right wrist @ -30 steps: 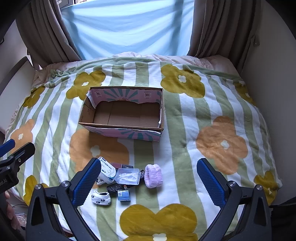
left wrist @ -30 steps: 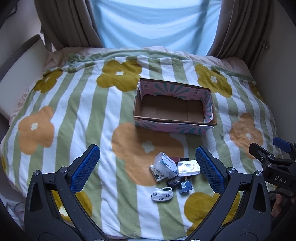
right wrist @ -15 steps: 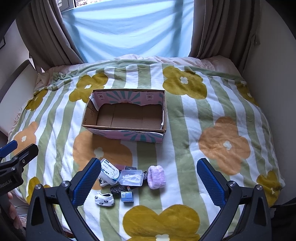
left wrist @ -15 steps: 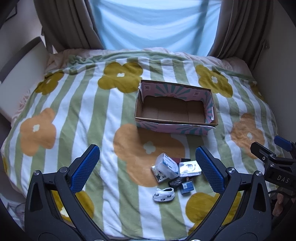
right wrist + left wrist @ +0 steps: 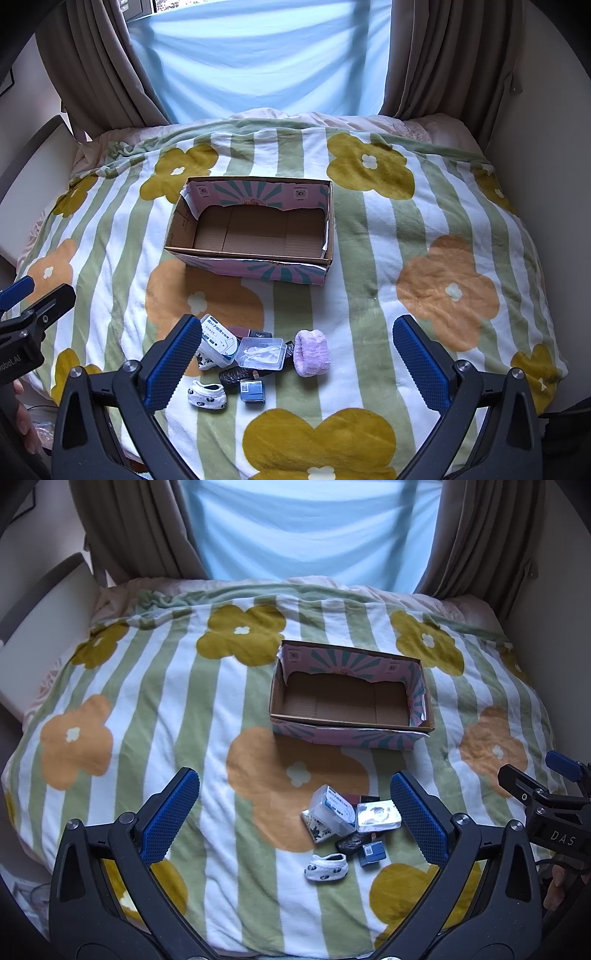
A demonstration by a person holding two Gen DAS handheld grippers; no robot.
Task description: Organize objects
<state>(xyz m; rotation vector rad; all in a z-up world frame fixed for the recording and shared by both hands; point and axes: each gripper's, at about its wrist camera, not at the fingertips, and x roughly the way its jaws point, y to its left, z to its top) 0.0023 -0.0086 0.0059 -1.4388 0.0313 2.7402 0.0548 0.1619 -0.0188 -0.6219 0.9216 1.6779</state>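
An empty pink-and-teal cardboard box (image 5: pixel 351 734) (image 5: pixel 255 266) sits open in the middle of the bed. Nearer to me lies a small heap: a white packet with blue print (image 5: pixel 334 808) (image 5: pixel 218 341), a clear plastic case (image 5: pixel 378 815) (image 5: pixel 262 353), a small blue box (image 5: pixel 372 853) (image 5: pixel 252 391), a white patterned baby sock (image 5: pixel 327 867) (image 5: pixel 207 395), a dark wrapped item (image 5: pixel 231 377) and a fluffy pink wristband (image 5: pixel 312 352). My left gripper (image 5: pixel 295 816) and my right gripper (image 5: pixel 297 360) both hover open above the heap, holding nothing.
The bed wears a green-striped flowered blanket (image 5: pixel 147 709). Brown curtains (image 5: pixel 96 62) and a lit window (image 5: pixel 258 55) stand behind it. A wall (image 5: pixel 546 147) runs close along the right side, and a pale headboard (image 5: pixel 40 627) along the left.
Both grippers have drawn back and risen slightly, so the box and heap sit a little lower and smaller in view. Nothing on the bed has moved.
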